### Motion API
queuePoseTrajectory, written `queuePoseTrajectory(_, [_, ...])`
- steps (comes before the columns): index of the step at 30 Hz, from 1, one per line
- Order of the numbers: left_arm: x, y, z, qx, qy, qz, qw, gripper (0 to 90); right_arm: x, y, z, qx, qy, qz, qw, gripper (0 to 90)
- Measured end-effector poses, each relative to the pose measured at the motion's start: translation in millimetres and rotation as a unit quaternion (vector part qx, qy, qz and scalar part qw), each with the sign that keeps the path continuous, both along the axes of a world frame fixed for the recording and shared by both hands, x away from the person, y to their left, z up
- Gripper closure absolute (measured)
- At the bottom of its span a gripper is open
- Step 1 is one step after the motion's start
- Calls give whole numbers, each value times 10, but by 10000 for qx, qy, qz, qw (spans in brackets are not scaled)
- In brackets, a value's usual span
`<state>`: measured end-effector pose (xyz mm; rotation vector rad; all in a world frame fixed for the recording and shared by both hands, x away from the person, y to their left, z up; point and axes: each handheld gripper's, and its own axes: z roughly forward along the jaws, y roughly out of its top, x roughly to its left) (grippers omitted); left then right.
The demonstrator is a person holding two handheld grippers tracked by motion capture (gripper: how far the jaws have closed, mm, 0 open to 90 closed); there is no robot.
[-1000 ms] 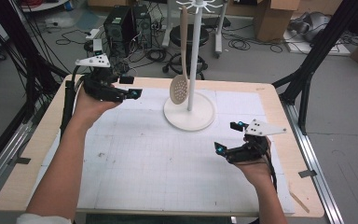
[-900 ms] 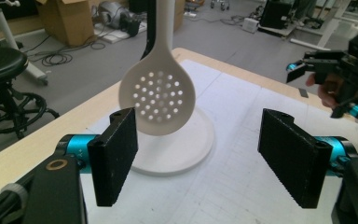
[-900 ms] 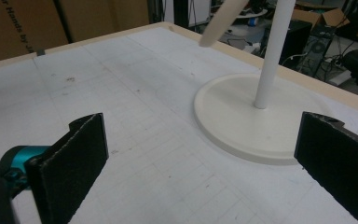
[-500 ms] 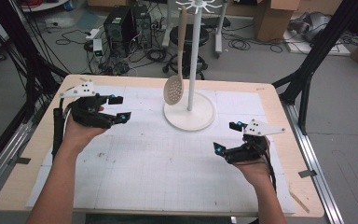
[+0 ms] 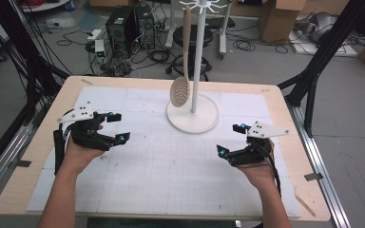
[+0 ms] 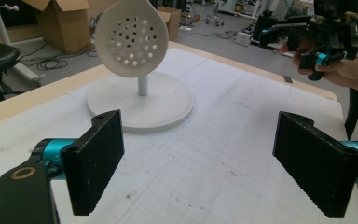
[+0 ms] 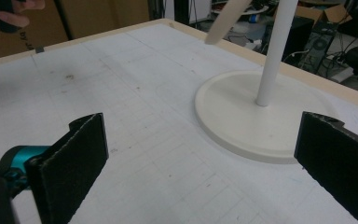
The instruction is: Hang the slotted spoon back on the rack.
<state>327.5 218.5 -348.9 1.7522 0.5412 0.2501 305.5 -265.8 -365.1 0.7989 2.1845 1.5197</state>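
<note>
Slotted spoon (image 5: 179, 90): hangs by its long wooden handle from a hook at the top of the white stand (image 5: 198, 57), perforated bowl dangling just above the stand's round base (image 5: 193, 116), close beside the pole.
Left gripper (image 5: 115, 127): hovers over the left of the worktop (image 5: 171, 190), jaws spread wide, nothing between them; its own view looks straight at the spoon's pierced bowl (image 6: 125, 37).
Right gripper (image 5: 232, 138): low over the right side, jaws wide apart and empty, aimed at the base (image 7: 261, 121) and pole.
Handling: looks light and stiff; hung from one point, it will likely swing at a nudge, and a smooth handle may slip.
Where to grip: I'd take the handle's mid-length, flat between the jaws, then lift to unhook.
In the way: the pole sits right beside the handle, so a jaw could knock it; the hook ring overhead also crowds the lift.
Around: white gridded mat, otherwise bare; cartons, cables and a stool on the floor beyond.
</note>
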Motion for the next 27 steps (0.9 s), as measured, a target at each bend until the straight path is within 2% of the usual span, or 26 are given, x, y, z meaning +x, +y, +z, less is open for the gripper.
queuePoseTrajectory(4, [-18, 43, -77, 28, -14, 69, 10000, 163, 8, -5, -13, 1, 24, -13, 10000, 15])
queuePoseTrajectory(7, [-56, 101, -131, -45, -55, 118, 9999, 159, 15, -2, -24, -6, 28, -10, 10000, 15])
queuePoseTrajectory(11, [-84, 165, -222, -13, -7, 227, 9997, 118, 13, 4, -28, -8, 16, -6, 10000, 15])
queuePoseTrajectory(20, [-74, 154, -269, 76, -55, 273, 9996, 62, 52, -23, -69, 32, 41, 6, 10000, 15])
queuePoseTrajectory(22, [-77, 139, -270, 124, -46, 306, 9994, 17, 62, -40, -81, 40, 50, -7, 10000, 15])
queuePoseTrajectory(27, [-86, 166, -264, 85, -76, 335, 9994, 16, 63, -53, -108, 9, 81, -44, 10000, 15])
